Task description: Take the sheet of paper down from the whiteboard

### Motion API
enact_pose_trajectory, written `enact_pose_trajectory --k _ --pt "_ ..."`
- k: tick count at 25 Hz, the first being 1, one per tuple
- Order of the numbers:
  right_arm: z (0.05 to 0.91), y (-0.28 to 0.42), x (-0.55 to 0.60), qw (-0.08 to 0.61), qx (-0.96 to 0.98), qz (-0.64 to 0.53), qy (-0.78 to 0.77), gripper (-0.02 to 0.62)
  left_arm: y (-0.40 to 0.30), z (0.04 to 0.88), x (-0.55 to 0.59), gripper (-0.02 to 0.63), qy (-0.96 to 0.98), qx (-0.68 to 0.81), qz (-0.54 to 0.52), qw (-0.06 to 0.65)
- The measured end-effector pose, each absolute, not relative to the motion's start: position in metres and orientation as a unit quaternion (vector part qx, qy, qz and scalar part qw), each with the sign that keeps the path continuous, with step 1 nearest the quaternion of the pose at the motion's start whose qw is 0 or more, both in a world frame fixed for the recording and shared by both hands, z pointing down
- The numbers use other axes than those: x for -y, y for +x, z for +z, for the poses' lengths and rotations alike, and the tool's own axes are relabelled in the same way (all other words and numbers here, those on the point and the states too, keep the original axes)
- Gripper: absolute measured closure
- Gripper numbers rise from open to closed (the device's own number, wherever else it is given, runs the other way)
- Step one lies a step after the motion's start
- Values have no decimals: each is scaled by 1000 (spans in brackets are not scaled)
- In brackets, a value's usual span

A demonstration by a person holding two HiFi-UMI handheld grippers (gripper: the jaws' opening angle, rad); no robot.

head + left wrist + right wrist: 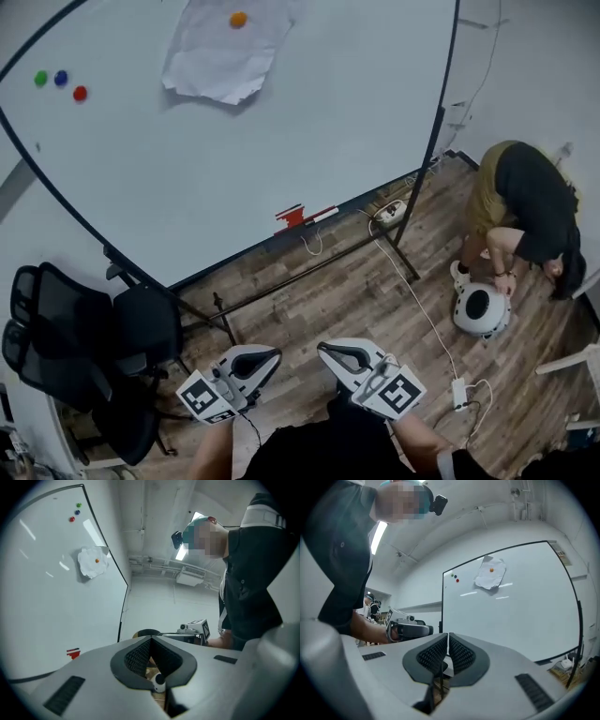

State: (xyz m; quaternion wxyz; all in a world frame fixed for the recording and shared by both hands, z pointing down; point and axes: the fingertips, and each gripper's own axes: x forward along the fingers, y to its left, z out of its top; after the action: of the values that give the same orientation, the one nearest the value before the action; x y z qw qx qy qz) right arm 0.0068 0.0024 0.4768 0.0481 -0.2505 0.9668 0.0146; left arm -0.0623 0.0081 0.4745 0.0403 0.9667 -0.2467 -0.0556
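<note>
A crumpled white sheet of paper (223, 52) hangs high on the whiteboard (281, 141), pinned by an orange magnet (238, 19). The paper (93, 561) also shows in the left gripper view and, as the same paper (491, 573), in the right gripper view. Both grippers are held low in front of the person, well short of the board. My left gripper (274, 355) is shut with nothing in it. My right gripper (323, 349) is shut too, empty, its tip facing the left one.
Green, blue and red magnets (60, 82) sit at the board's upper left. A red eraser and marker (302, 216) lie on its tray. A black office chair (89, 347) stands at the left. At the right, a person (525, 211) crouches over a white device (482, 309), with cables on the wooden floor.
</note>
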Motion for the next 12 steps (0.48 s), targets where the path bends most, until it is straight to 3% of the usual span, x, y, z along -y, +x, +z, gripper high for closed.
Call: enact_pose_trajectory --k 12 --pt "444 37 150 89 -979 32 -183 574 -51 415 129 595 932 358 -15 -42"
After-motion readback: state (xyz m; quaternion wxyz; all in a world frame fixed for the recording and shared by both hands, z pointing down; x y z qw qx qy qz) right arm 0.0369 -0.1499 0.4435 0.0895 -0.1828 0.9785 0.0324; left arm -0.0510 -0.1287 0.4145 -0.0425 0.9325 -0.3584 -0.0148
